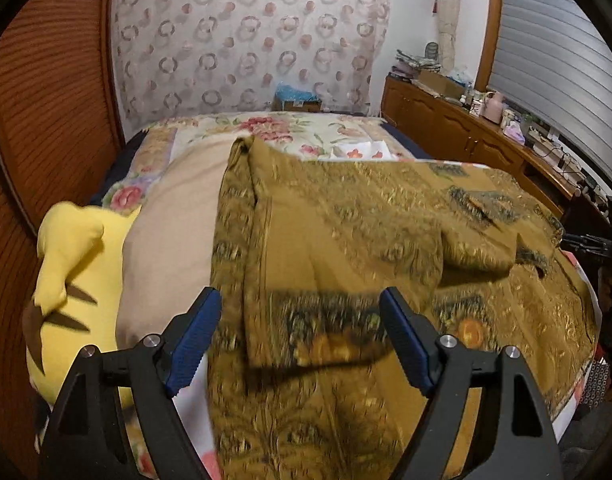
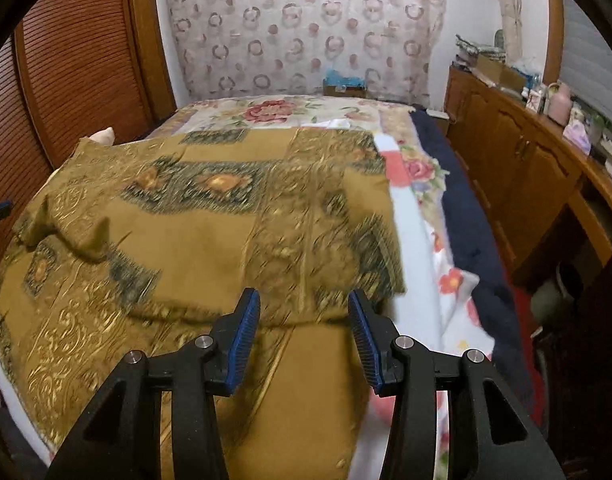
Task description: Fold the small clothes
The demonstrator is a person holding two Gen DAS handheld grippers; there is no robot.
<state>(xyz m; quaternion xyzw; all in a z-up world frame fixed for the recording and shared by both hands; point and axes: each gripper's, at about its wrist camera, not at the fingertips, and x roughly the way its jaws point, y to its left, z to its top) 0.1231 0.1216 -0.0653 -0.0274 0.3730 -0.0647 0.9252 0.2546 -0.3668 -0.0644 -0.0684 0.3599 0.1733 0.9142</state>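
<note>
Bedroom, flowered bed (image 2: pixel 418 168), and the mustard patterned garment (image 2: pixel 209 232) spread across it. My left gripper (image 1: pixel 299 338) gapes wide and empty over its folded edge, my right gripper (image 2: pixel 303 340) half open, nothing pinched. I should grab hem corners evenly; the yellow plush (image 1: pixel 77 280) crowds the garment's left side.

No text, label, brand, number or sign could be read in either view. The mustard cloth (image 1: pixel 346 248) ahead of the tongs carried only woven ornament, not letters. The small bottles and boxes on the wooden bench (image 2: pixel 546 168), far off to the right of the tongs, were too small and blurred for any print to be made out, and the same held for the cardboard box (image 1: pixel 297 105) at the far end of the bed.
</note>
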